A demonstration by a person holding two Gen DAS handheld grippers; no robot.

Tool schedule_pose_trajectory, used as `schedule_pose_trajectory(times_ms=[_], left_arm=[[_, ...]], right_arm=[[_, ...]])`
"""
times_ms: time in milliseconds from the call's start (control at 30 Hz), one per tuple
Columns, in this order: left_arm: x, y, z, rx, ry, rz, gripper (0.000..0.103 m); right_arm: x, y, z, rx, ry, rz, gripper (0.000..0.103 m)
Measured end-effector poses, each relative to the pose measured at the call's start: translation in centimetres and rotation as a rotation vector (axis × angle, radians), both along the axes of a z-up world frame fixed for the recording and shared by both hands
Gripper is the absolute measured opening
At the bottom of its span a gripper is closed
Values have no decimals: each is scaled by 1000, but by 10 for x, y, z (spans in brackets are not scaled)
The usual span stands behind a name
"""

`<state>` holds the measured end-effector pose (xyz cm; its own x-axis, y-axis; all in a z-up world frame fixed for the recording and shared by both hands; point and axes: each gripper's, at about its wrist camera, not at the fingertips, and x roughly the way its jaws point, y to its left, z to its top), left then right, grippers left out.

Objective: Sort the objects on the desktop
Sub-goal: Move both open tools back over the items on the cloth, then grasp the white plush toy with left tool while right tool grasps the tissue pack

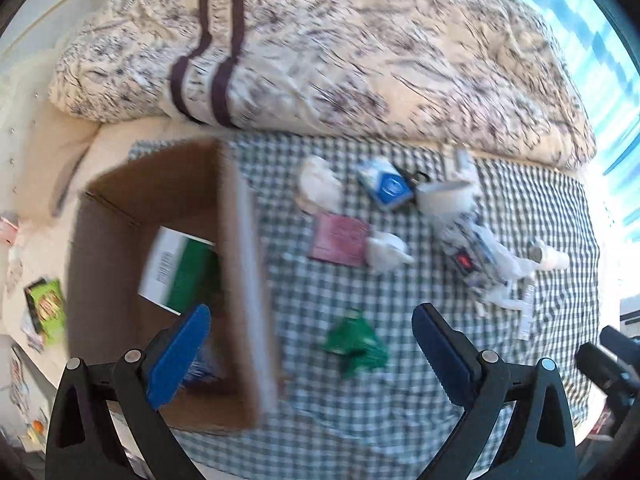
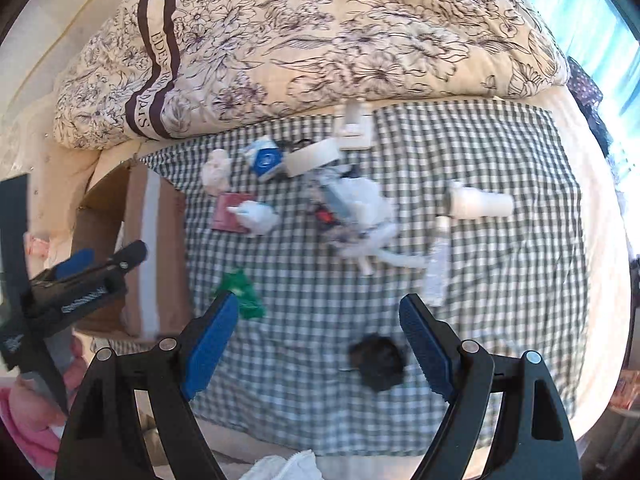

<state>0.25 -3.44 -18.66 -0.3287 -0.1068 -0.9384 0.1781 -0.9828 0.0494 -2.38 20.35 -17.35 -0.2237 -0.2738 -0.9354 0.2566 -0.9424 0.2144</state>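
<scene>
Loose items lie on a green checked cloth point(image 1: 360, 412) on a bed. A cardboard box point(image 1: 240, 264) at the left holds a green-and-white carton point(image 1: 180, 272). My left gripper point(image 1: 312, 356) is open above the box's right wall, with a crumpled green wrapper point(image 1: 356, 346) between its fingers' lines. On the cloth I see a maroon card point(image 1: 340, 240), a blue-and-white packet point(image 1: 386, 186), white tissue point(image 1: 320, 180) and a white bottle point(image 2: 480, 204). My right gripper point(image 2: 320, 340) is open over the cloth point(image 2: 500, 280), near a black crumpled lump point(image 2: 378, 362). The left gripper point(image 2: 80, 276) shows by the box point(image 2: 156, 256).
A floral duvet point(image 2: 320, 40) is heaped behind the cloth. A tangle of white cable and a power strip point(image 2: 360, 216) lies mid-cloth, with a tape roll point(image 2: 312, 158) behind it. Green packets point(image 1: 46, 312) lie left of the box. A bright window point(image 1: 600, 60) is at the right.
</scene>
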Motion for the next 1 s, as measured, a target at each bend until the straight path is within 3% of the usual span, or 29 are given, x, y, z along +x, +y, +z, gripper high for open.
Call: schedule_pose_trajectory(times_ms=[167,333,633,733,1000], left_arm=[[-18,37,-33,36,-6,35,103],[-37,50,-60,16,-30,44,103],[-78,45,-125,11,-66,91,103],[-87,37,-146,48,-63,124,103],[-99,38,-173,43,-80,100,103]], right_arm=[[-28,25,-13,14,2,101,83],[-51,26,-33,0,2,182,83],[-93,-16,-111,41,-82,334,83],[-102,-29,-135,59,-118,378,83],[-122,-50,-182,139,-167,384,83]])
